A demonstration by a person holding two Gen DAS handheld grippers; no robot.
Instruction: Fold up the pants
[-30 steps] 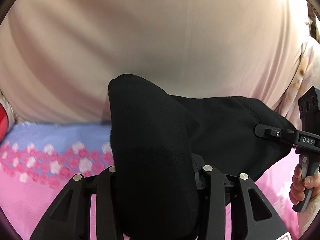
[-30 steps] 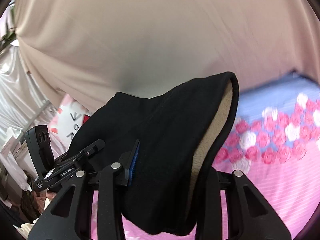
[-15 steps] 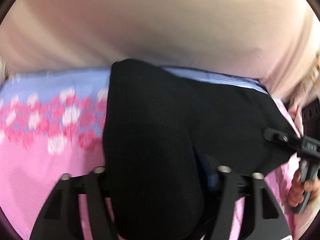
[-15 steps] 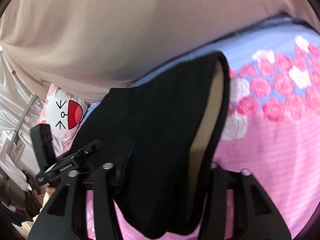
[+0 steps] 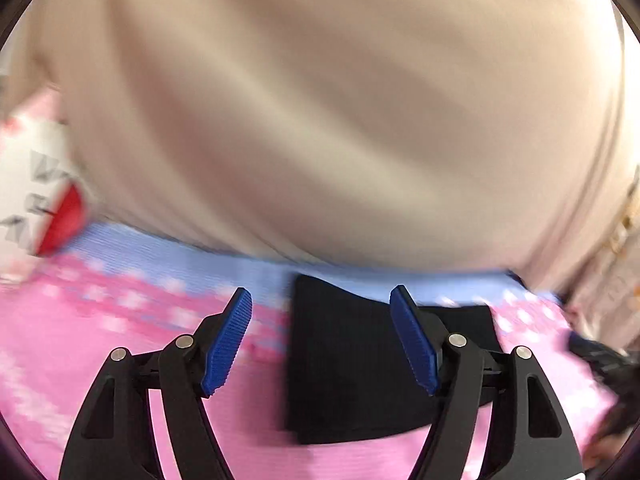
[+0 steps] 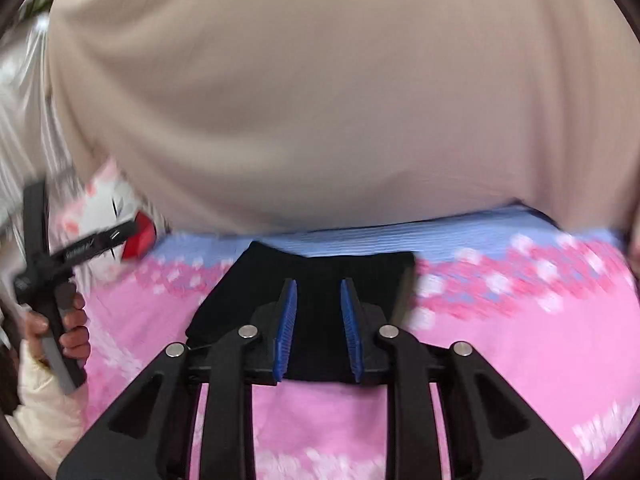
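Note:
The black pants point(image 5: 352, 360) lie folded in a flat rectangle on the pink bedsheet point(image 5: 100, 360). My left gripper point(image 5: 320, 292) hovers above their left edge, its jaws wide apart and closing, with nothing pressed between the blue pads point(image 5: 224, 344). In the right wrist view the same pants point(image 6: 240, 296) lie just beyond my right gripper point(image 6: 319, 282). Its jaws stand a narrow gap apart and are closing, holding nothing. A hand point(image 6: 68, 328) grips the left tool's handle at the far left.
A beige cloth point(image 5: 320, 120) hangs as a backdrop behind the bed. A white pillow with a red mouth print point(image 6: 120, 208) sits at the back left. The sheet has a blue band with pink and white roses point(image 6: 520, 276) along the far side.
Both grippers have let go of the pants, which were draped between their jaws and now lie folded on the sheet. Both grippers have pulled back and up.

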